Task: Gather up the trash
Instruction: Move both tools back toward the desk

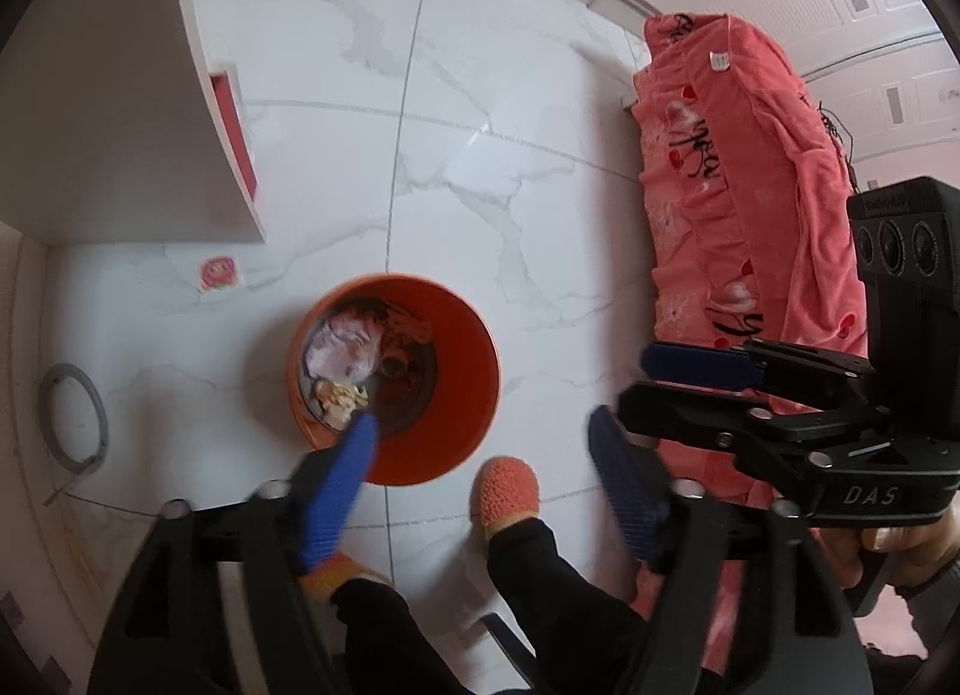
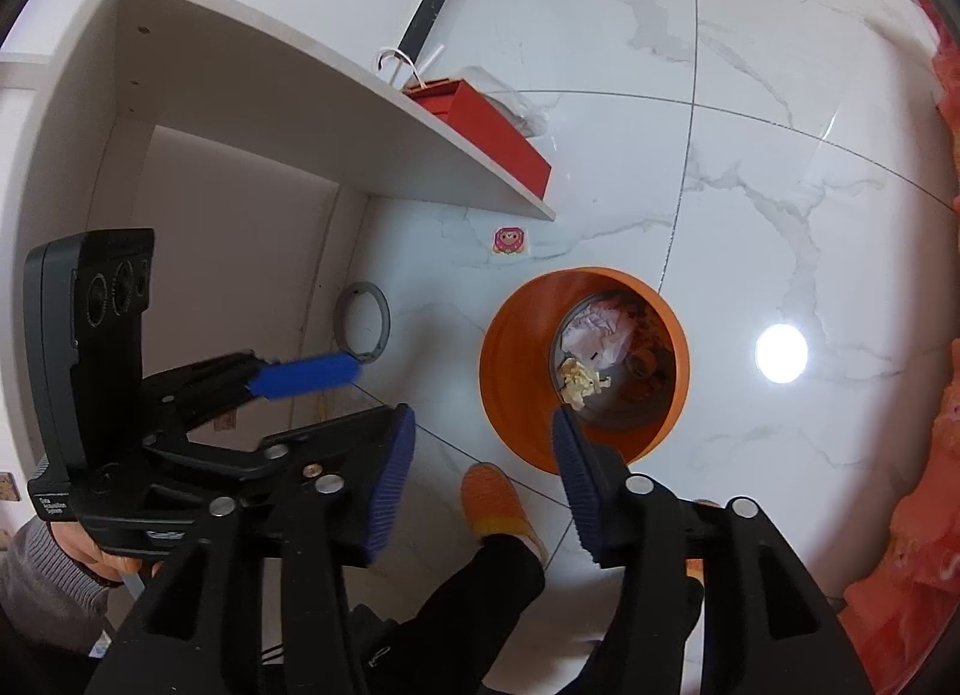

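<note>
Both grippers are spread wide and hold nothing: left gripper (image 1: 480,443), right gripper (image 2: 483,443). Below them, an orange bin (image 2: 510,371) stands on the marble floor (image 1: 480,95), containing crumpled paper (image 2: 579,380) and other trash (image 1: 345,347). An orange slipper (image 1: 504,491) rests just beside the bin.

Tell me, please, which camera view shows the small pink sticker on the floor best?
The right wrist view: there the sticker lies sharp and unobstructed on the tile, just below the shelf edge, its cartoon face readable. The left wrist view shows the same sticker near the orange bin, but blurrier, its picture unclear.
</note>
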{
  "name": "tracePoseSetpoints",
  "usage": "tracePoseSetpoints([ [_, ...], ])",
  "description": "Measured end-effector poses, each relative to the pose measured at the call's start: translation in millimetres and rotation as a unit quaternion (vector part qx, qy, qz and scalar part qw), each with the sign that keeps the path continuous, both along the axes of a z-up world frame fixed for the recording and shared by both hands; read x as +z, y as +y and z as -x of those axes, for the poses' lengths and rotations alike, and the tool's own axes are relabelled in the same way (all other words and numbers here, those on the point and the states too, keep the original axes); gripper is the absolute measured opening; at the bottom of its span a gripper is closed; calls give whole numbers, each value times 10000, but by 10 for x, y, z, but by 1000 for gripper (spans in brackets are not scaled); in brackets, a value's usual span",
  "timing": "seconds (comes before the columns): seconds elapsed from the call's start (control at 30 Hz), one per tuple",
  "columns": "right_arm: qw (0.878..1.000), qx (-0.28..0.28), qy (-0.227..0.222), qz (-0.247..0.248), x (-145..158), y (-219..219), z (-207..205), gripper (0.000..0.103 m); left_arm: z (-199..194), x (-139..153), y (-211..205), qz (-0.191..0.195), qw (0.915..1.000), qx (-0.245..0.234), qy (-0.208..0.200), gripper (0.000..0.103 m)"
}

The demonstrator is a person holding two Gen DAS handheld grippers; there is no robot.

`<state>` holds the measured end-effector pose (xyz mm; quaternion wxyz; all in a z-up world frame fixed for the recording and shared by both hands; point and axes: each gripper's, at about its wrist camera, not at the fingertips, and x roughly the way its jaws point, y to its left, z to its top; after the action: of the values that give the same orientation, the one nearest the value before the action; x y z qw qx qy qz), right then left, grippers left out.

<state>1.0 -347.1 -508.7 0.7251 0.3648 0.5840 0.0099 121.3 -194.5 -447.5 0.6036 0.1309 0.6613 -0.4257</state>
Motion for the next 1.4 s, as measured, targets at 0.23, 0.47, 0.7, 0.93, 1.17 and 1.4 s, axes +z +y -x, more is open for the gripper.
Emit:
tracePoseSetpoints([
  [0.23, 9995, -83, -260, 138, 597, -94, 157, 78, 22, 442, 40, 32, 9997, 36, -256, 87],
  [0.47, 9979, -146, -537, 342, 1335, -103, 337, 89, 208, 1231, 116, 466, 9974, 1, -545, 96],
  [0.7, 9948, 93, -924, 412, 2115, 41, 436, 89, 345, 1941, 335, 672, 9929, 86, -982, 96],
  [0.93, 9868, 430, -1491, 466, 2819, 317, 468, 92, 540, 2662, 691, 950, 9822, 466, -1553, 96],
  [1.17, 9733, 1096, -1955, 493, 3262, 718, 371, 93, 743, 3101, 1173, 1122, 9670, 1121, -1993, 96],
  [1.4, 9512, 2096, -2236, 363, 3474, 1408, 22, 93, 827, 3261, 1725, 962, 9481, 1880, -2376, 96],
])
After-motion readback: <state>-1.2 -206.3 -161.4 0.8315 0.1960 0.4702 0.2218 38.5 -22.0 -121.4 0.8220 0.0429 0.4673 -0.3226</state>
